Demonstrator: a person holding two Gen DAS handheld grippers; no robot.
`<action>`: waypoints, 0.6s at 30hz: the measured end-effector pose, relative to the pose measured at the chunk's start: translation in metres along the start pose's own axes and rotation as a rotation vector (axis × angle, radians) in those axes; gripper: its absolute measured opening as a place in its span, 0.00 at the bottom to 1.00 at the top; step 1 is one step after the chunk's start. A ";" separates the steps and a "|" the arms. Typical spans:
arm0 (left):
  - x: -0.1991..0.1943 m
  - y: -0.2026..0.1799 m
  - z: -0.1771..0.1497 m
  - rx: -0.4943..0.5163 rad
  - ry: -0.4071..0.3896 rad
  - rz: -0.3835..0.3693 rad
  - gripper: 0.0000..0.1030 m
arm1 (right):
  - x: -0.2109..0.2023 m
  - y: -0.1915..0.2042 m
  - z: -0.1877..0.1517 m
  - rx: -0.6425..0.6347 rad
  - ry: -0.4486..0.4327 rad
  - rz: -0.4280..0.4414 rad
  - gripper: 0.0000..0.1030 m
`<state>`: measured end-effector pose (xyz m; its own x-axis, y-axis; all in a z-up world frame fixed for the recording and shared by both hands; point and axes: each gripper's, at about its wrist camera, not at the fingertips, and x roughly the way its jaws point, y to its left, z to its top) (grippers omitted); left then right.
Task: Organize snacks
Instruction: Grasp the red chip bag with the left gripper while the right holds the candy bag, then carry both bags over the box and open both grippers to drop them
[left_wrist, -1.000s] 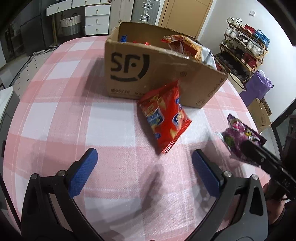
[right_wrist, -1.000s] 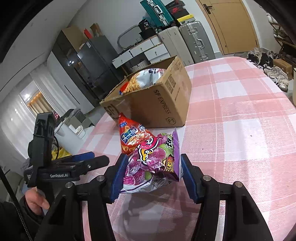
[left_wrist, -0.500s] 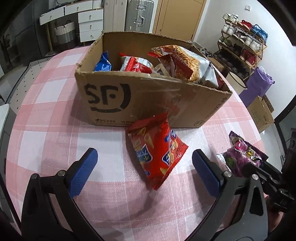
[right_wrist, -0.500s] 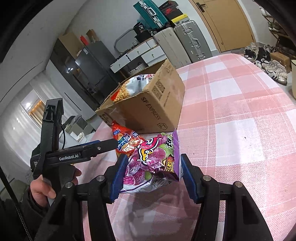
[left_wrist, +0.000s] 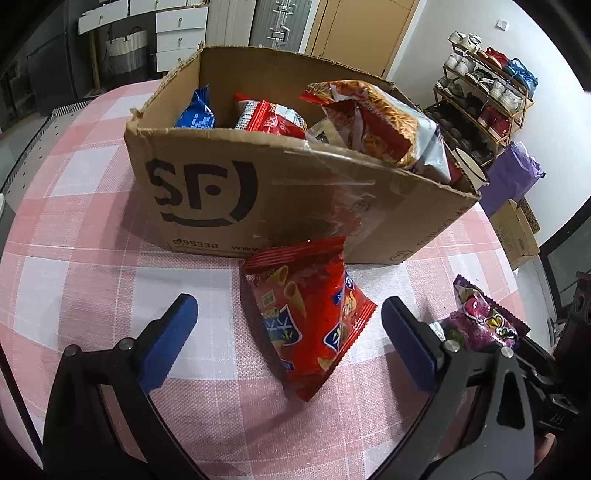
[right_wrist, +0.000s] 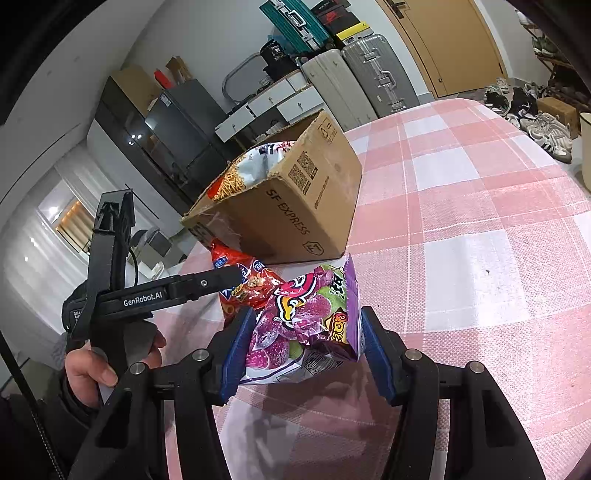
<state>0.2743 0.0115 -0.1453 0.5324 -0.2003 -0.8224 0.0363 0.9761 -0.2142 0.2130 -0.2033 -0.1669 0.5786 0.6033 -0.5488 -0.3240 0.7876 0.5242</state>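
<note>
Left tool (left_wrist: 288, 332) closer; red bag (left_wrist: 308, 317) lies lengthwise toward box (left_wrist: 295, 199).

Black hand-held gripper (right_wrist: 303, 350), blue pads (right_wrist: 240, 347), silver screws (white "GenRobot.AI" lettering), dark sleeve (right_wrist: 22, 417)

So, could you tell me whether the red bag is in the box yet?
Out: the red bag lies on the tablecloth, its top against the box front.

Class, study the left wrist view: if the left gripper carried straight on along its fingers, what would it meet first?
Most likely the red snack bag lying on the tablecloth between the open fingers of the left gripper; the cardboard box stands just behind it. Depth is uncertain.
</note>
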 end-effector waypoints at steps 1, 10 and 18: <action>0.001 0.001 0.000 -0.004 0.002 -0.004 0.92 | 0.000 0.000 0.000 -0.001 0.000 0.000 0.56; 0.012 0.010 0.000 -0.031 0.022 -0.041 0.54 | 0.000 0.002 0.000 -0.008 0.001 -0.016 0.56; 0.005 -0.003 -0.012 0.080 0.001 -0.052 0.36 | -0.003 0.008 -0.001 -0.020 -0.003 -0.023 0.56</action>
<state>0.2671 0.0061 -0.1552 0.5270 -0.2505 -0.8121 0.1312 0.9681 -0.2134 0.2077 -0.1988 -0.1614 0.5888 0.5842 -0.5586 -0.3252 0.8039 0.4980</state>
